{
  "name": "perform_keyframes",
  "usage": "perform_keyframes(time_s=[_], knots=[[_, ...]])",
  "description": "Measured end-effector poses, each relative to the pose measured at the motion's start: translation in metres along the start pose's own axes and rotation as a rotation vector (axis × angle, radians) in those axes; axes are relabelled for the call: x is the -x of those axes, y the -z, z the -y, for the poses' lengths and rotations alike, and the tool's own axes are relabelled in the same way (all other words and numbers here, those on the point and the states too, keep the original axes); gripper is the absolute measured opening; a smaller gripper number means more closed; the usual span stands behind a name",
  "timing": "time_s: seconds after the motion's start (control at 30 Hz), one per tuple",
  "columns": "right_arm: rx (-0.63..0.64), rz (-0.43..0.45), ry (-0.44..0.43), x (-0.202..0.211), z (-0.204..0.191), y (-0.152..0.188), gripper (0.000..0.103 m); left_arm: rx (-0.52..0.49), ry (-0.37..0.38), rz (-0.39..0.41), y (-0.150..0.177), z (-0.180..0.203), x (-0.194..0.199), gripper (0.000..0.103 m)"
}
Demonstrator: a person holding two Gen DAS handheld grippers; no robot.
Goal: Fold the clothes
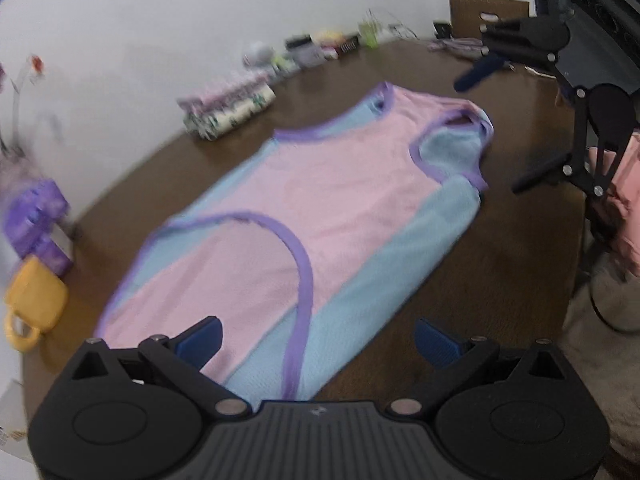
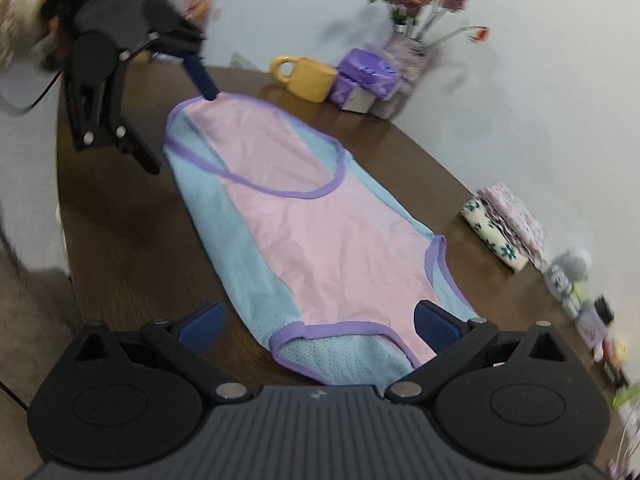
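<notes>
While the pink and blue garment [image 1: 304, 216] lies flat on the brown desk [image 1: 500, 280], the left gripper [image 1: 318, 338] and right gripper [image 2: 320, 326] hover at opposite ends, fingers apart.

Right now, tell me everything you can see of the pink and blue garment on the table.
The garment is sleeveless: pink centre panel, light blue mesh-like sides, purple binding along every opening. It lies spread flat, lengthwise on the brown table, lightly wrinkled, not yet folded. The left gripper and right gripper are open at opposite ends; whether their fingers touch the cloth is unclear.
</notes>
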State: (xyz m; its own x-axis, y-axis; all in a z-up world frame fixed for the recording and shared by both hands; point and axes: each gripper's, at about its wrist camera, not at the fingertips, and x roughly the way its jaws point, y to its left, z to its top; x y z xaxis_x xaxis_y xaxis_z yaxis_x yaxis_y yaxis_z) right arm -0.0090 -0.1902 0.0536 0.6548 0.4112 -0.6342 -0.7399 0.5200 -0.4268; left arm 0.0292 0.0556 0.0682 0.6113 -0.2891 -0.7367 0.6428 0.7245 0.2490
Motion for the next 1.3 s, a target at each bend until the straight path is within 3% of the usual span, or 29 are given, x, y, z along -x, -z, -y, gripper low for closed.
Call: perform_keyframes(time_s=[0.1,0.3,0.37,0.5,0.63,0.73,0.97,1.2,1.3], knots=[[0.034,-0.021,-0.018,-0.006,0.002,-0.004,0.102,0.008,0.015,-0.014,0.000,-0.009,-0.004,0.102],[0.139,-0.066,-0.101,-0.015,0.001,-0.011,0.097,-0.085,-0.002,-0.023,-0.007,-0.004,-0.003,0.101],[0.164,-0.080,-0.117,-0.019,0.000,-0.014,0.095,-0.112,0.011,-0.034,-0.009,-0.001,-0.005,0.093],[0.166,-0.101,-0.139,-0.026,0.004,-0.017,0.089,-0.150,0.053,-0.044,-0.009,0.001,-0.010,0.090],[0.199,-0.118,-0.159,-0.029,0.005,-0.018,0.069,-0.223,0.063,-0.056,-0.009,0.007,-0.015,0.074],[0.214,-0.130,-0.189,-0.033,0.005,-0.018,0.068,-0.259,0.082,-0.076,-0.008,0.010,-0.018,0.061],[0.250,-0.138,-0.211,-0.037,0.001,-0.016,0.067,-0.268,0.098,-0.090,-0.006,0.012,-0.023,0.050],[0.276,-0.134,-0.224,-0.039,0.000,-0.016,0.058,-0.273,0.092,-0.100,-0.007,0.012,-0.024,0.042],[0.278,-0.145,-0.231,-0.040,-0.001,-0.015,0.049,-0.283,0.098,-0.106,-0.007,0.012,-0.024,0.033]])
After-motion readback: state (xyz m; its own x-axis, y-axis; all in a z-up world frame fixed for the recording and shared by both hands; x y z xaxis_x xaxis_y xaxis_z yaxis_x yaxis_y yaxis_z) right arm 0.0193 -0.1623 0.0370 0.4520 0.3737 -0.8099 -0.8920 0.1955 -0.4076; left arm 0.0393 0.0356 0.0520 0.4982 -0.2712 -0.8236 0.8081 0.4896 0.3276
